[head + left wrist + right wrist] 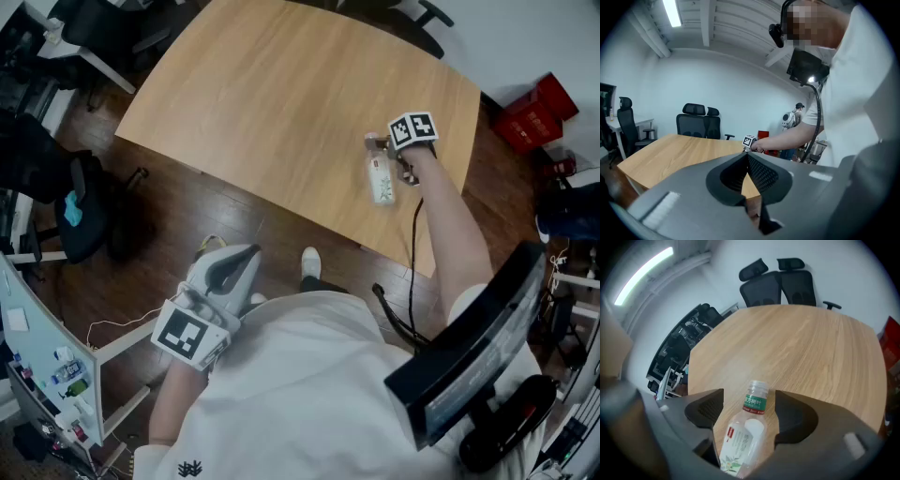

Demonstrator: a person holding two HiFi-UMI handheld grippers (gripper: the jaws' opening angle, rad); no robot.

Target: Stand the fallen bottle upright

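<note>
Left gripper (pixel 747 156): jaws closed tip to tip with nothing between them, held off the table (pixel 281 94) beside the person's body.

Bottle (pixel 740 437): lies on its side on the table, close to the right-hand edge, with the cap end pointing away toward the far side.

Right gripper (pixel 750 399): jaws apart and straddling the bottle, with bare wood showing on both sides of the neck. Whether the inner faces touch the wider body lower down is not settled.

Handling (judged): this is a small, clear plastic bottle whose fill cannot be read, so it is probably light. The walls look thin and likely to dent under a hard squeeze, and the smooth round body would roll or slip. The stiffer shoulder just below the green neck band, or the labelled mid-body, offers the surest hold. From there the bottle can pivot on its base, but the nearby table edge leaves little room for it to roll.

Views compared: the head view alone shows how near the bottle lies to the table edge and where each gripper stands. The right gripper view alone shows the gaps beside the neck, the green band and the white label. The left gripper view shows only the other gripper's marker cube far across the table; the bottle cannot be made out there.
</note>
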